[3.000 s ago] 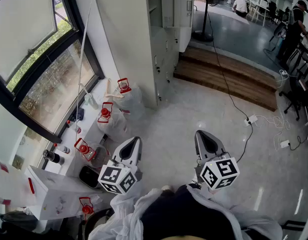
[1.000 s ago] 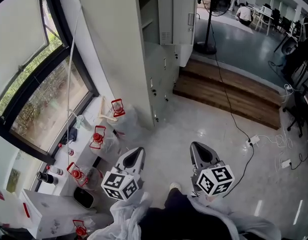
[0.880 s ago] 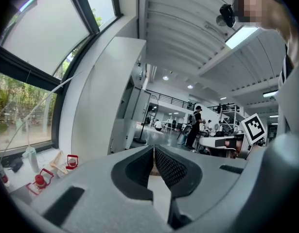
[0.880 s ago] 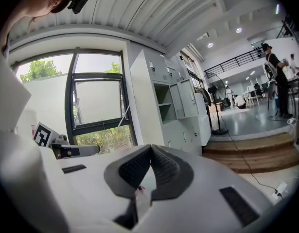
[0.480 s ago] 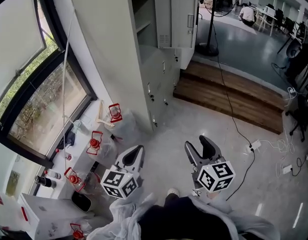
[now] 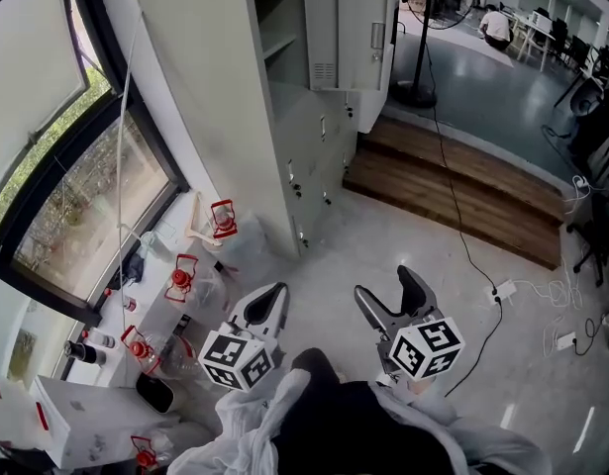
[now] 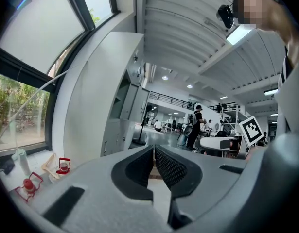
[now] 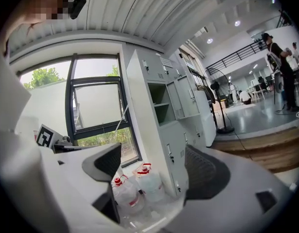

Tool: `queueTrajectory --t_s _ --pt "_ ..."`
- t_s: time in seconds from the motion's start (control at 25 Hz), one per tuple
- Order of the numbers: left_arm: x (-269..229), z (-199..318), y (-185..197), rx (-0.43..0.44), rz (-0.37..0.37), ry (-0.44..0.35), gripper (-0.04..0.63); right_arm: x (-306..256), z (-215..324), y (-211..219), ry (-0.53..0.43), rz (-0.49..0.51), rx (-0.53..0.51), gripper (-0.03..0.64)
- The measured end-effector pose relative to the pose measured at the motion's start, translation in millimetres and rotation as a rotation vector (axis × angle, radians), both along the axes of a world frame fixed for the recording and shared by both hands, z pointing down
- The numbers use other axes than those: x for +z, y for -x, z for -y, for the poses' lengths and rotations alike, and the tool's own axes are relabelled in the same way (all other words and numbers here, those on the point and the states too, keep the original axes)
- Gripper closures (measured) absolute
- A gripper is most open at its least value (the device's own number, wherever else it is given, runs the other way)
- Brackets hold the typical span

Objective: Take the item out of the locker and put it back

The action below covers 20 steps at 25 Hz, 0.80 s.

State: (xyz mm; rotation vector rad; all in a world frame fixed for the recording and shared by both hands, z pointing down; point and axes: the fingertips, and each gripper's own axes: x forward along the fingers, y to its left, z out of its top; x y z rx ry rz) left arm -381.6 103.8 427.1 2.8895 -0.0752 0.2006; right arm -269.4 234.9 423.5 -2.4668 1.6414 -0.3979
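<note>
Daylight is pouring in through the window [image 6: 76, 176], while ceiling lamps [image 7: 239, 33] are glowing overhead. The glossy floor [image 6: 462, 97] is throwing back pale glare. Both gripper views are bending strongly and darkening to black at their rounded corners; the head view is looking sharp throughout.

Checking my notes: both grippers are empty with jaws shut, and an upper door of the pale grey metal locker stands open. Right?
Only the left gripper is shut. In the right gripper view the right gripper has jaws wide apart, just opened, nothing between them. The rest holds.
</note>
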Motion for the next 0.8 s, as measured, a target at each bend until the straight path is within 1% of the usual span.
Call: queueTrajectory --t_s 0.2,0.32,0.44,0.64,0.8 --pt "8 -3 -6 0.015 0.018 0.015 0.580 5 -2 0 -0.027 0.022 -0.009 0.224" --pt "14 -1 -17 0.029 0.025 0.027 0.580 10 1 -7 -0.017 0.027 -0.006 0.224" --pt "17 3 -31 0.046 0.029 0.028 0.580 13 3 -20 -0.006 0.025 0.021 0.224" --pt "18 20 -72 0.066 0.030 0.040 0.580 13 12 -55 0.005 0.024 0.056 0.224" --pt "11 32 -114 0.092 0.019 0.008 0.580 13 26 -94 0.008 0.026 0.076 0.224"
